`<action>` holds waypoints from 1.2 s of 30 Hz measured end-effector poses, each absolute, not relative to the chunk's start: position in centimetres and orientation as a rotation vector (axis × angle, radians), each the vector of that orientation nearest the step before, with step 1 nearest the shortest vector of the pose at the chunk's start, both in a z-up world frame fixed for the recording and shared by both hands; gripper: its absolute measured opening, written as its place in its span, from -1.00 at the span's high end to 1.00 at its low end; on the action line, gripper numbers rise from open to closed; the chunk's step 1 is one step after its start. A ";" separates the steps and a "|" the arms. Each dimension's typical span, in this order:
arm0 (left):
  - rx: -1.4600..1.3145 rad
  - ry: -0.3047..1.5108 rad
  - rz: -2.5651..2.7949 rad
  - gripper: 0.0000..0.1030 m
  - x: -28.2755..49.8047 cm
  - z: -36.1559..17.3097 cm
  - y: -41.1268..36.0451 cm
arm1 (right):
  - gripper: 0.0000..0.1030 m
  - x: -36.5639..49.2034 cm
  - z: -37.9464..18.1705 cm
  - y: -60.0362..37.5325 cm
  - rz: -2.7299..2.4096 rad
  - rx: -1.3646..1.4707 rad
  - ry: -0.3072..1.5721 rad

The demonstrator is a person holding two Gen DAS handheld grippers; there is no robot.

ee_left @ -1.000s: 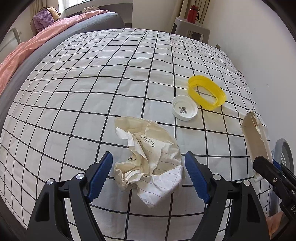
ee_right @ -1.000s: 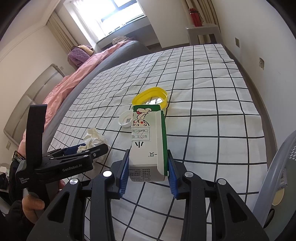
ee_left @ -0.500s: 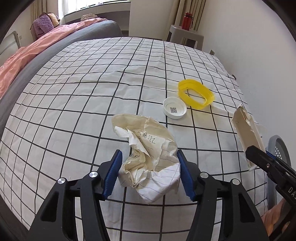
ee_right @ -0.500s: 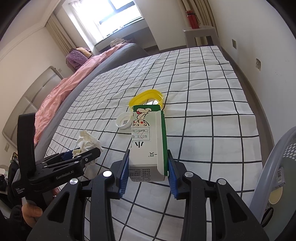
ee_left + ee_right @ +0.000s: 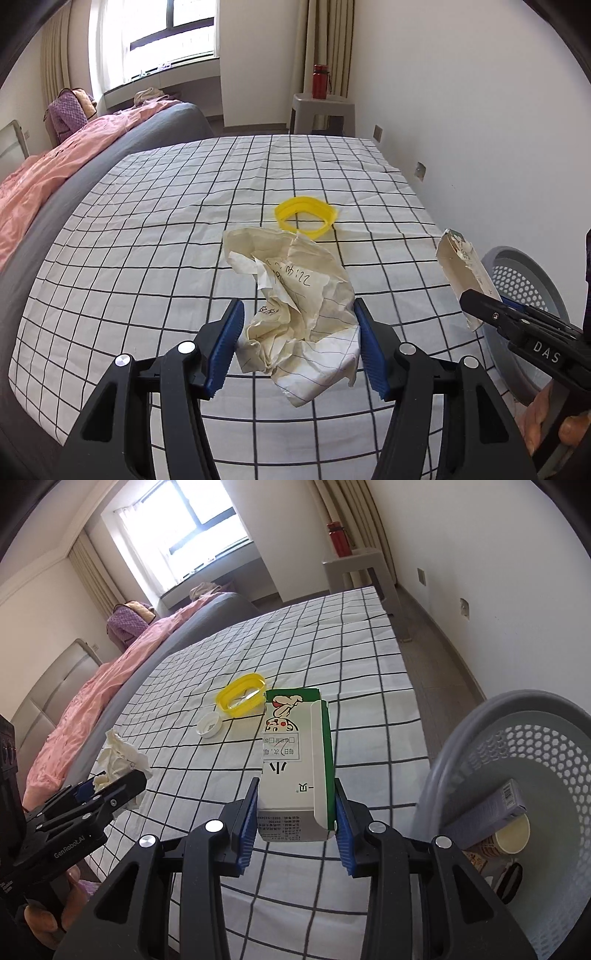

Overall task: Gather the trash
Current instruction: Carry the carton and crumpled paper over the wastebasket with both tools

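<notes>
Carrying both finds toward the basket, you had each hand-held gripper loaded. Your left hand-held gripper pinched the crumpled paper; your right hand-held gripper clamped the carton.

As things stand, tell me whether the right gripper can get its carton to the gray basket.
Probably yes: the right gripper is shut on the carton, and the basket lies open-mouthed just beside it with nothing between.

Basket mouth — half open
</notes>
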State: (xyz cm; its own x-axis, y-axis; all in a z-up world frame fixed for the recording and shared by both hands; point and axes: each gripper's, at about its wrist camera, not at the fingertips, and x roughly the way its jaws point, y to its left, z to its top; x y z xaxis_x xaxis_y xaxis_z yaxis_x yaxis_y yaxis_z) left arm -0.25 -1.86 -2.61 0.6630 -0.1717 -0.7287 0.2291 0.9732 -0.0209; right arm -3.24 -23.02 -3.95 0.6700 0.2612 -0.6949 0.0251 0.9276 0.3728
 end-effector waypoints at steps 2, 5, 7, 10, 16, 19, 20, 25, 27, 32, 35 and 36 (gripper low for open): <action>0.087 0.794 -0.249 -0.12 -1.2 -2.1 -3.1 | 0.30 -4.4 -3.6 -24.2 0.105 0.377 0.811; 0.101 0.772 -0.288 -0.12 -2.5 -1.6 -5.1 | 0.30 -6.2 -3.1 -25.9 0.061 0.386 0.784; 0.112 0.761 -0.315 -0.12 -3.3 -1.4 -6.6 | 0.30 -7.3 -3.0 -27.1 0.031 0.393 0.771; 0.123 0.760 -0.368 -0.12 -4.3 -1.4 -9.0 | 0.30 -8.8 -2.9 -29.1 -0.009 0.408 0.757; 0.159 0.753 -0.457 -0.12 -5.9 -1.6 -13.7 | 0.29 -11.4 -2.7 -32.6 -0.097 0.421 0.731; 0.175 0.747 -0.492 -0.12 -6.3 -1.8 -15.9 | 0.29 -12.6 -2.8 -34.1 -0.144 0.425 0.726; 0.180 0.745 -0.504 -0.12 -6.4 -1.8 -16.6 | 0.29 -12.9 -2.9 -34.7 -0.158 0.431 0.725; 0.201 0.740 -0.545 -0.12 -6.6 -2.0 -19.8 | 0.29 -14.2 -3.4 -37.3 -0.212 0.477 0.720; 0.198 0.745 -0.561 -0.12 -6.5 -2.2 -20.6 | 0.29 -14.5 -3.5 -38.0 -0.227 0.486 0.720; 0.187 0.759 -0.589 -0.12 -6.1 -2.5 -22.8 | 0.25 -14.8 -3.7 -39.3 -0.270 0.489 0.717; 0.196 0.755 -0.596 -0.12 -5.7 -2.5 -24.2 | 0.25 -14.8 -4.0 -39.9 -0.277 0.506 0.719; 0.201 0.754 -0.598 -0.12 -5.6 -2.6 -24.6 | 0.25 -14.8 -4.1 -40.0 -0.281 0.506 0.721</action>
State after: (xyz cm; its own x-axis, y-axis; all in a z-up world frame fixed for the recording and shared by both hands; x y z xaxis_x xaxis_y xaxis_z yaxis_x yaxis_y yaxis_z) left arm -5.64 -24.63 -2.62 0.5733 -0.4365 -0.6934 0.5760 0.8166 -0.0379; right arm -14.82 -40.00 -4.07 0.7214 -0.0724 -0.6888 0.4122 0.8441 0.3430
